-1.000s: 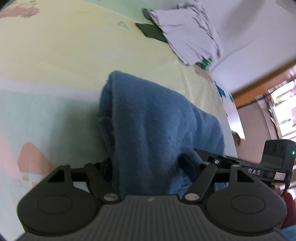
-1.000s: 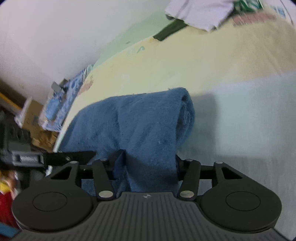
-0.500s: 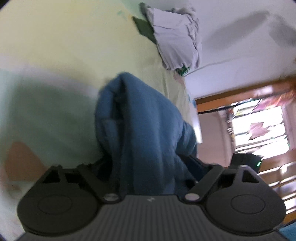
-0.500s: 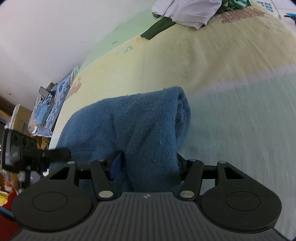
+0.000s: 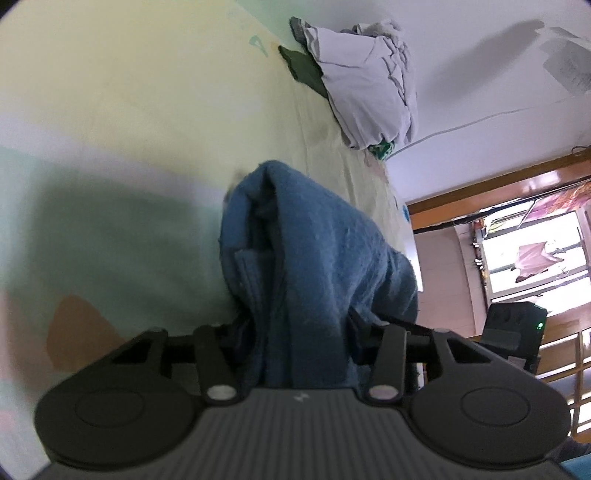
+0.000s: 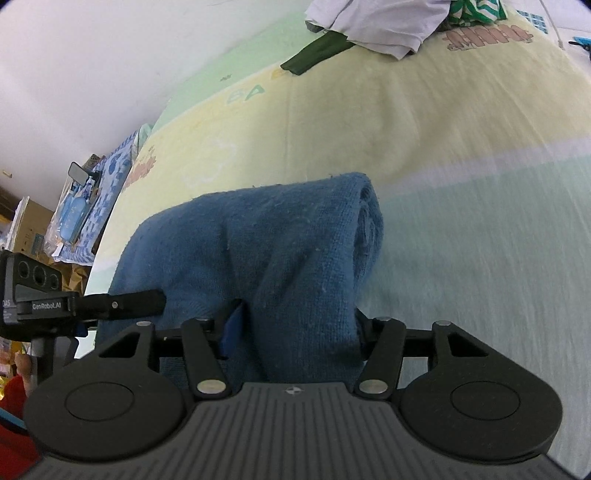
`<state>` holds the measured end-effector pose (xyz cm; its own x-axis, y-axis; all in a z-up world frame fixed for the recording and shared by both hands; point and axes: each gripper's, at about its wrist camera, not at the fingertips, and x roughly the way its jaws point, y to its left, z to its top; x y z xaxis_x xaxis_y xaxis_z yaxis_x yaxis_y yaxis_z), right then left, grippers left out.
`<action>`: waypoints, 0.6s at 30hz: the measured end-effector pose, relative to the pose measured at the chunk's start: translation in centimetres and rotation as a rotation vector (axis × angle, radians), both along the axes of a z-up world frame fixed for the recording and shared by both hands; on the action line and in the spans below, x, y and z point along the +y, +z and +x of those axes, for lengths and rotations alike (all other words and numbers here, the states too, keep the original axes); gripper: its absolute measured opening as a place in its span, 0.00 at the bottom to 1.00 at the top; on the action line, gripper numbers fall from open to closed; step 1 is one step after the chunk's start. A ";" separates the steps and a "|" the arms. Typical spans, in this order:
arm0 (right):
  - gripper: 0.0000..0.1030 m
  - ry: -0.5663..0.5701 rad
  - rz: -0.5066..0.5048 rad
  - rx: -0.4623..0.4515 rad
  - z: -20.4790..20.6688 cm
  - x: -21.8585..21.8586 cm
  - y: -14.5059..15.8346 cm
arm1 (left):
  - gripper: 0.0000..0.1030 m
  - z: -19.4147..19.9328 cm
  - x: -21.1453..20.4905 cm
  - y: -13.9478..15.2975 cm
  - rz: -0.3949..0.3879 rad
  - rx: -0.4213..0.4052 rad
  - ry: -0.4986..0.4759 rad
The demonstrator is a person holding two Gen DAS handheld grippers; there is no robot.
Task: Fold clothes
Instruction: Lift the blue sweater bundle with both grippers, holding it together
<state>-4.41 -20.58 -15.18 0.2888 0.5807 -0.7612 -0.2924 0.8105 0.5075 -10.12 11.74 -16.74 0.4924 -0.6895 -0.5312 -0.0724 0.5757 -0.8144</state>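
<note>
A blue towel-like cloth (image 5: 314, 258) hangs bunched and lifted above the bed sheet (image 5: 129, 110). My left gripper (image 5: 295, 332) is shut on its near edge; the fingertips are buried in the fabric. In the right wrist view the same blue cloth (image 6: 280, 240) drapes over my right gripper (image 6: 295, 328), which is shut on it, with a folded roll along its right side. The left gripper's body (image 6: 81, 302) shows at the cloth's left edge in the right wrist view. The right gripper's body (image 5: 513, 332) appears at the right in the left wrist view.
A pile of white and green clothes (image 5: 365, 92) lies at the far end of the bed, also the clothes pile (image 6: 384, 22). A blue patterned item with a bottle (image 6: 85, 206) lies by the bed's left side. A window and wooden frame (image 5: 517, 229) stand right.
Both grippers keep hold of the blue cloth and have raised it. The left view has tilted, bringing the window and clothes pile further into sight; the right view has swung slightly.
</note>
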 end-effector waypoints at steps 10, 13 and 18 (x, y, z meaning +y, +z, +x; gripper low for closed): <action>0.49 -0.086 0.073 -0.014 -0.7 -0.3 -0.4 | 0.45 -0.7 -0.9 1.0 0.078 -0.023 0.054; 0.40 -0.070 0.082 -0.008 -0.5 -0.6 0.2 | 0.42 -0.9 -0.9 3.0 0.111 -0.044 0.069; 0.37 -0.018 0.122 -0.030 0.4 -0.3 2.1 | 0.41 -1.2 -1.0 6.3 0.165 -0.077 0.095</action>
<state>-4.04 -20.90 -13.12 0.3212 0.6629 -0.6763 -0.2950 0.7487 0.5937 -11.33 10.75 -10.43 0.5945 -0.5445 -0.5917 -0.0739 0.6957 -0.7145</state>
